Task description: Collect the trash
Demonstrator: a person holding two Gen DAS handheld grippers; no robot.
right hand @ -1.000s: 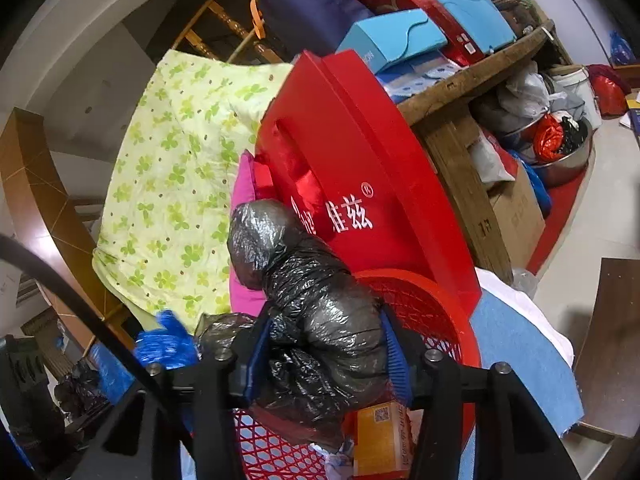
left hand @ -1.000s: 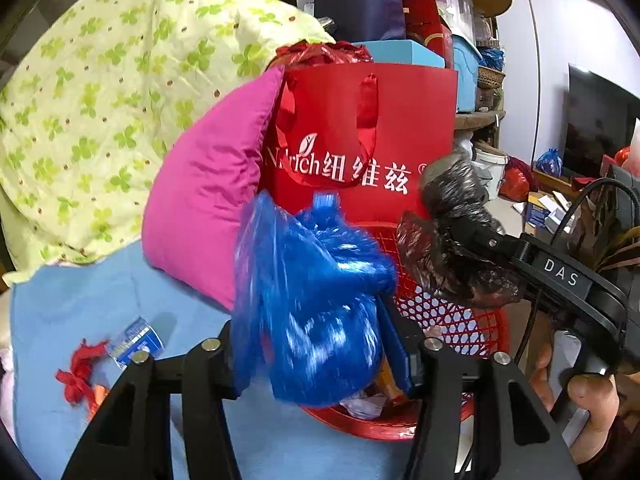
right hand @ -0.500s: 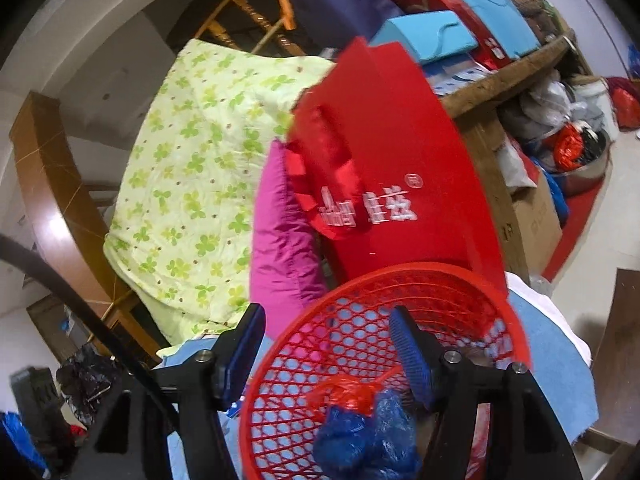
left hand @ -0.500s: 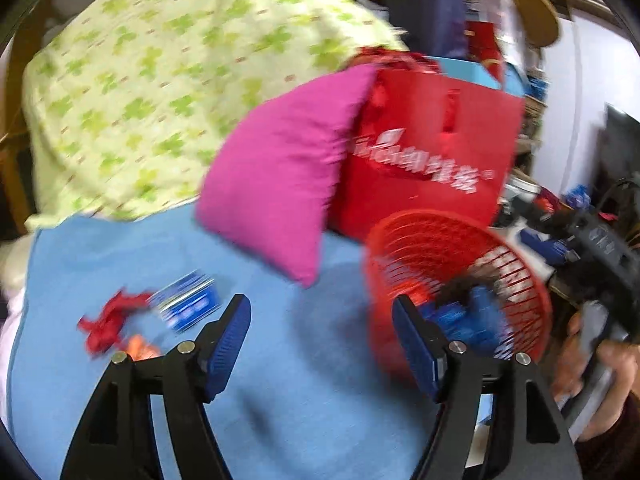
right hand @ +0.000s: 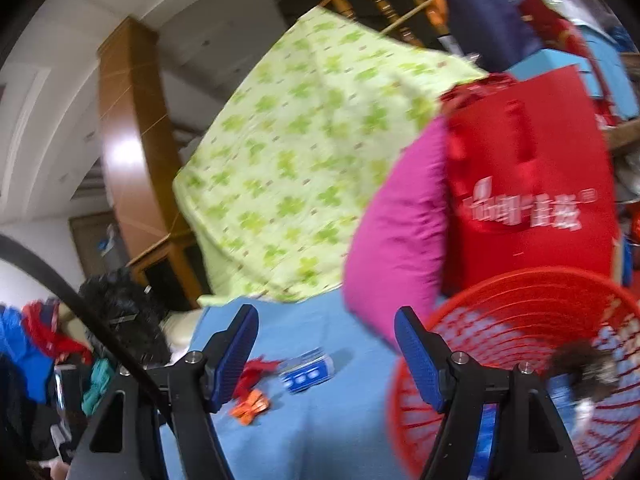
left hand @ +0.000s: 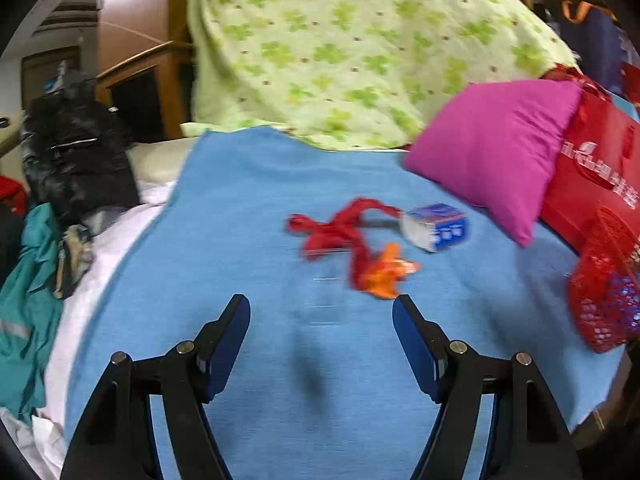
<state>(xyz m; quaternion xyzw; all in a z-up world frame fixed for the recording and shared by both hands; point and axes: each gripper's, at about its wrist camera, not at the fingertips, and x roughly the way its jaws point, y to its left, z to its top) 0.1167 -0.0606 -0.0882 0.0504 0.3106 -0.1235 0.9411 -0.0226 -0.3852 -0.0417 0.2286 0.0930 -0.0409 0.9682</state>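
The left wrist view is filled by a blue cloth (left hand: 240, 240), over which the left gripper (left hand: 321, 318) is held with its jaws wide apart and nothing between them. Just ahead of its fingertips, slightly toward the right finger, an orange wrapper (left hand: 386, 274) is seen lying against a red scrap (left hand: 336, 232), with a small blue and white box (left hand: 436, 227) a little beyond. A pink pillow (left hand: 496, 148) and a red basket (left hand: 604, 292) are found farther off to that gripper's right. In the right wrist view, the right gripper (right hand: 326, 328) is shown with its jaws opening and nothing gripped; the basket (right hand: 520, 320) lies just beside its right finger, with dark and blue trash blurred inside, while the wrapper (right hand: 250, 402), scrap (right hand: 256, 372) and box (right hand: 308, 370) are seen lower between the fingers, toward the left one.
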